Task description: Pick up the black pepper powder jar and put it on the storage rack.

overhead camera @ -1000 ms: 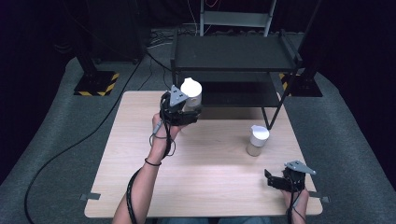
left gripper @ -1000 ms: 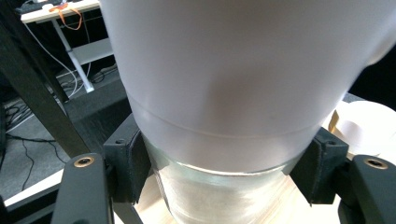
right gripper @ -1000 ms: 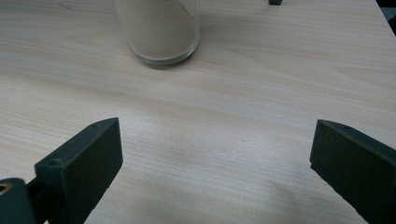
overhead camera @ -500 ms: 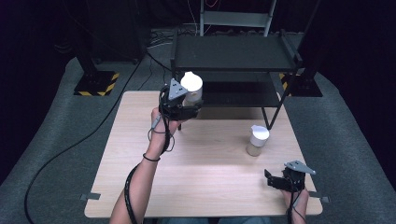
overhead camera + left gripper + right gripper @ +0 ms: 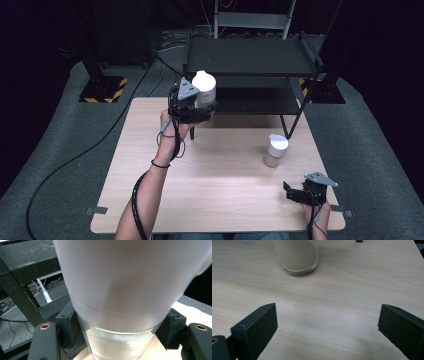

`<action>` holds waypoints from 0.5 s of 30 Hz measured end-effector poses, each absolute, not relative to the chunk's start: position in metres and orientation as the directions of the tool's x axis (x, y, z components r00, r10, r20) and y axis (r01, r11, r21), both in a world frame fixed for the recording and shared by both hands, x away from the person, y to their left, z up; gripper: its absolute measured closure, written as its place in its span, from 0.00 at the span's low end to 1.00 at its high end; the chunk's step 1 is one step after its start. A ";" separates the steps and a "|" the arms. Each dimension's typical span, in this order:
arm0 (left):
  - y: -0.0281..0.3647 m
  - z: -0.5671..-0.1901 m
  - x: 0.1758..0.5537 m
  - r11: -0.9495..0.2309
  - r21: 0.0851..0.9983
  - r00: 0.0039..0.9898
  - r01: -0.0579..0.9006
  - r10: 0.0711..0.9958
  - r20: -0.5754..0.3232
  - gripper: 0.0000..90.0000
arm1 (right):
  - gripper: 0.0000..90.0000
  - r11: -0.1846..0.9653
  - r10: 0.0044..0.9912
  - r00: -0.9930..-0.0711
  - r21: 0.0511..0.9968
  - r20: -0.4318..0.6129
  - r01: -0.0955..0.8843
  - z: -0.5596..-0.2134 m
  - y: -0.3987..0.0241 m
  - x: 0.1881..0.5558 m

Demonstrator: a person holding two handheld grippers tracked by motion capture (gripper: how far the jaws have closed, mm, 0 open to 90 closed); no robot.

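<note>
My left gripper [image 5: 200,107] is shut on a glass jar with a white cap [image 5: 204,87] and holds it in the air at the table's far edge, just in front of the black shelf unit [image 5: 252,57]. In the left gripper view the same jar [image 5: 125,290] sits pinched between the two pads at its glass lower part. A second white-capped jar [image 5: 275,150] of pale powder stands on the wooden table [image 5: 210,190] at the right. My right gripper [image 5: 292,191] rests near the front right corner, jaws open and empty, facing that jar [image 5: 298,255].
The black two-level shelf unit stands across the table's far edge, with its legs [image 5: 291,120] on the tabletop. A cable [image 5: 75,155] trails over the grey floor to the left. Striped floor markers [image 5: 102,90] lie behind the table.
My left hand has lifted the held jar a little higher and nearer the shelf unit. The right gripper and the standing jar have stayed put.
</note>
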State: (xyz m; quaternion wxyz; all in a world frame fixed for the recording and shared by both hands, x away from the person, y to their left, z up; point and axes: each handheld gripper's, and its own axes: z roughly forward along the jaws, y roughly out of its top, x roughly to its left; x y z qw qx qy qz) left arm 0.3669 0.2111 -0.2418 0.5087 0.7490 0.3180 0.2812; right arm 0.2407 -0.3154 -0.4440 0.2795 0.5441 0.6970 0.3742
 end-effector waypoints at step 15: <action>0.218 -0.225 0.375 -0.252 0.948 0.652 0.193 0.755 0.068 0.34 | 0.02 0.129 0.967 -0.252 0.825 0.017 0.551 -0.444 -0.315 0.241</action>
